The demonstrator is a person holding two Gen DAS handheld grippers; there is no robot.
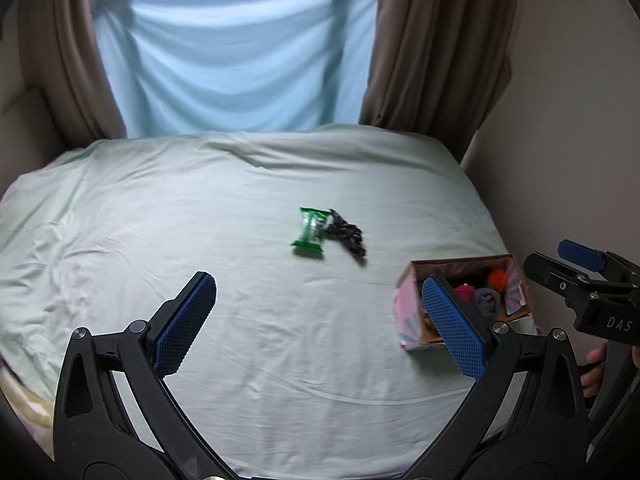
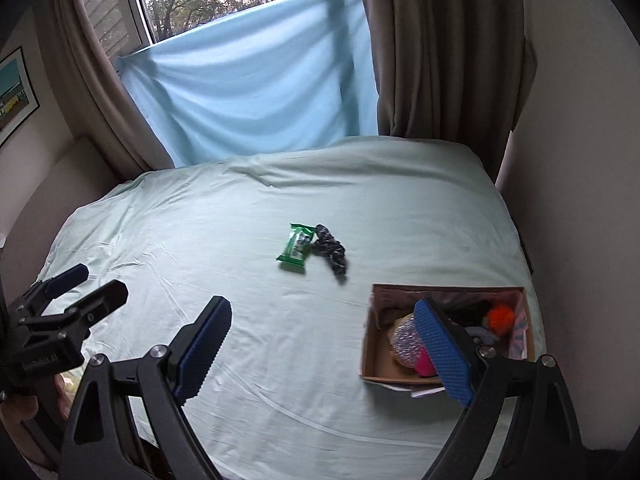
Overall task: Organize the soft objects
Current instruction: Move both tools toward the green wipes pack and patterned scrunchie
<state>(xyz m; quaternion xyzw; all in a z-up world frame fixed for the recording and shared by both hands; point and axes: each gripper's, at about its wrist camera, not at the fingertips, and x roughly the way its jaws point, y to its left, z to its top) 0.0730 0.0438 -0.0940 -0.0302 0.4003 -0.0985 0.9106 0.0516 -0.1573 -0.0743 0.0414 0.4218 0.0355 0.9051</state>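
Blue pads show on both tools: the left gripper (image 1: 318, 326) and right gripper (image 2: 328, 350) gape wide, holding nothing, above the bed (image 1: 240, 208).

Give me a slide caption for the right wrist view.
Open right hand-held gripper above a bed; green packet, dark scrunchie await the cardboard box.
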